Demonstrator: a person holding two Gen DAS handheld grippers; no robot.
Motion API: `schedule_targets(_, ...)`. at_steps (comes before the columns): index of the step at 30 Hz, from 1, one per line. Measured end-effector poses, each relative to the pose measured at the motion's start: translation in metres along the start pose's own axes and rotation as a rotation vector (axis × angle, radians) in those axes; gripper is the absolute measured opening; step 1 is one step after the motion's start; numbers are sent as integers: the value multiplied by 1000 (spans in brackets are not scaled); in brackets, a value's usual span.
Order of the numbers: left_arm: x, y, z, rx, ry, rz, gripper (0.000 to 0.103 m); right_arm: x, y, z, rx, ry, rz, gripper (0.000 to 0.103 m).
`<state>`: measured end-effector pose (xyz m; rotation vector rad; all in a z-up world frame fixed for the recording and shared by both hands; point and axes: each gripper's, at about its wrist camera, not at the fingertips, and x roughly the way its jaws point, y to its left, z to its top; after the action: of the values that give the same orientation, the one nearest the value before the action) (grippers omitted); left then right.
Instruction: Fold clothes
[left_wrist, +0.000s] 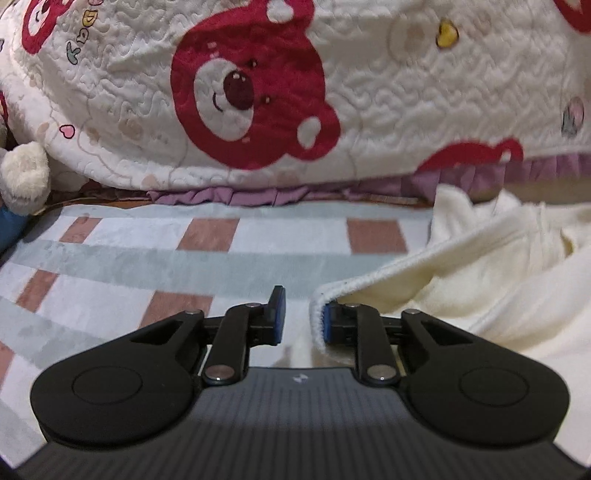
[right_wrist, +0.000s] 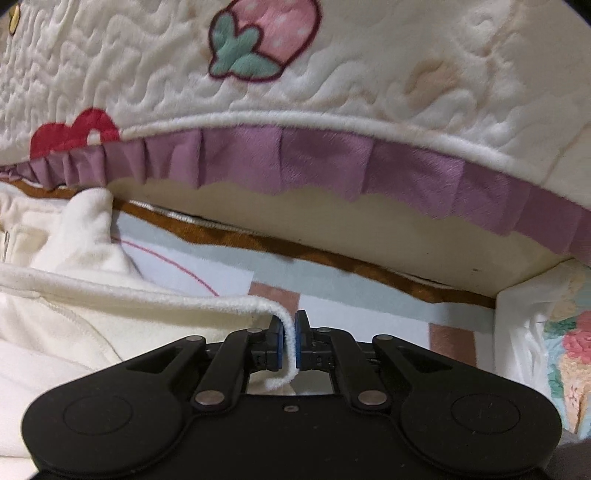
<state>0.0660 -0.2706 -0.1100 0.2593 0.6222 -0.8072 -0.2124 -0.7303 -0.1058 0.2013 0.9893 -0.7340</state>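
A cream fleece garment (left_wrist: 491, 291) lies rumpled on a short-pile rug (left_wrist: 122, 258) checked in pale blue, white and dusty pink. The fabric is soft and nappy, with a thick rolled hem along its edge and a stitched seam curving across one panel in the right wrist view.

The left tool (left_wrist: 300, 320) has its fingers apart. The garment's hem corner hangs over the blue pad of the right-hand finger (left_wrist: 326, 322) and touches it, while the other finger (left_wrist: 276, 314) stands clear of the cloth, with bare rug showing in the gap.

The right tool (right_wrist: 289, 341) is clamped on the hem: the fuzzy rolled edge (right_wrist: 221, 302) runs in from the left, bends down between the two blue pads and comes out below them as a small loose tail.

Behind the rug rises a quilted cream bedspread (left_wrist: 388, 92) with wavy stitching, printed with red bear faces (left_wrist: 251, 88), a pink strawberry (right_wrist: 266, 37) and small hearts, and trimmed with a pleated mauve ruffle (right_wrist: 332, 162). A few coloured letters are printed at the upper left of the left wrist view, too small to read. A cream plush paw (left_wrist: 24, 177) rests at the left edge.
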Motion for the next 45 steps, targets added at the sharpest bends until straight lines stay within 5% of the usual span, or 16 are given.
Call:
schedule_targets(3,1,-1,6,-38,-15,-26,9,-11,-4,8,5,-31,-12,4)
schedule_targets(11,7,-9,-1,40,11,63,9,-18,2,32,-72,-49,-7,4)
schedule_targets(15,12,-3,-9,9,35,71,14,-8,3,32,-83,-31,-4,4)
schedule_targets(18,19,1,-16,5,56,64,27,7,3,27,-93,9,-3,5)
schedule_targets(26,17,37,-17,-229,48,-128,35,39,-1,25,21,67,29,7)
schedule_targets(28,12,44,-14,-272,22,-170,41,40,-8,24,107,76,59,19)
schedule_targets(34,-3,48,-5,-311,-49,-219,55,41,-27,14,285,118,177,30)
schedule_targets(37,0,55,-5,-388,-38,-276,58,42,-36,9,374,138,236,32)
schedule_targets(40,7,70,-11,-571,64,-392,54,42,-45,3,463,159,296,33)
schedule_targets(45,-24,54,11,-427,0,-368,55,34,-55,-2,558,122,378,36)
